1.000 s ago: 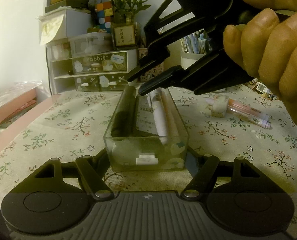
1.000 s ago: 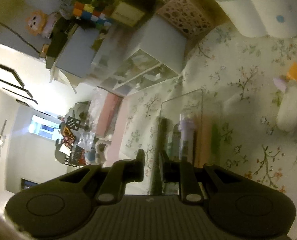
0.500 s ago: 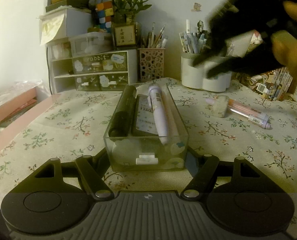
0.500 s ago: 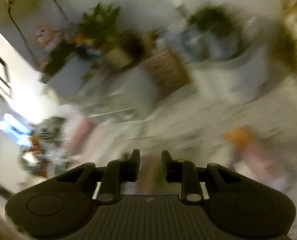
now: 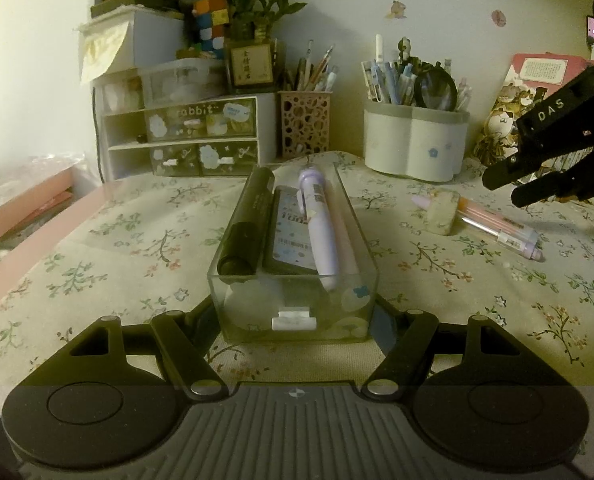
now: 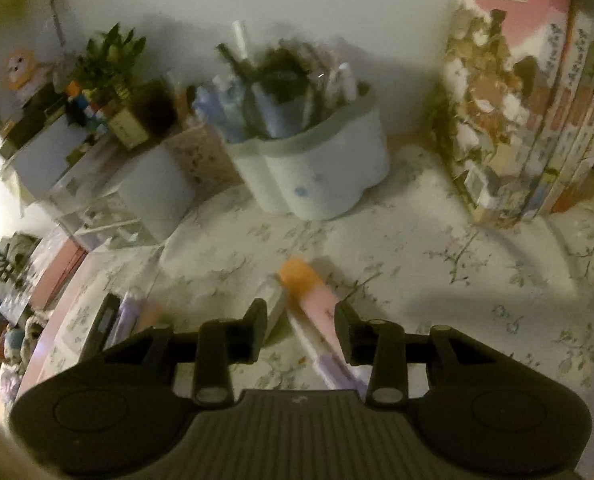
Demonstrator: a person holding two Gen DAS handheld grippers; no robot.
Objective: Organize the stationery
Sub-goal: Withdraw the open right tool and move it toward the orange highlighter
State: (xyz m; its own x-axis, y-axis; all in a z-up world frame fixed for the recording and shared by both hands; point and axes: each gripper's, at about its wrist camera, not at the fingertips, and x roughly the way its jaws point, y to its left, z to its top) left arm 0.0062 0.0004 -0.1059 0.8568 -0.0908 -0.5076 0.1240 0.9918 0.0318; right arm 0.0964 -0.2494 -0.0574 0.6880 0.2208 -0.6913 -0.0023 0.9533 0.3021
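Observation:
A clear plastic box [image 5: 293,316] stands on the floral cloth, and my left gripper [image 5: 295,322] is shut on its near end, one finger on each side wall. Inside lie a black marker [image 5: 249,224], a dark flat pack [image 5: 289,236] and a purple pen [image 5: 321,224]. My right gripper [image 5: 505,190] hovers at the right above a pink pen with an orange cap [image 5: 493,224] and a small pale eraser [image 5: 441,214]. In the right wrist view the right gripper [image 6: 300,312] has its jaws opening. The pink pen [image 6: 317,300] and eraser [image 6: 275,306] lie on the cloth below them, untouched.
A white pen holder [image 5: 415,148] full of pens, a lattice pen cup [image 5: 305,128] and a small drawer unit [image 5: 193,140] line the back wall. Upright books [image 6: 537,120] stand at the right. A pink box [image 5: 25,208] lies beyond the table's left edge.
My right gripper has left the space above the clear box, swung to the right over the loose pens and spread its jaws. The left gripper and the box have not moved.

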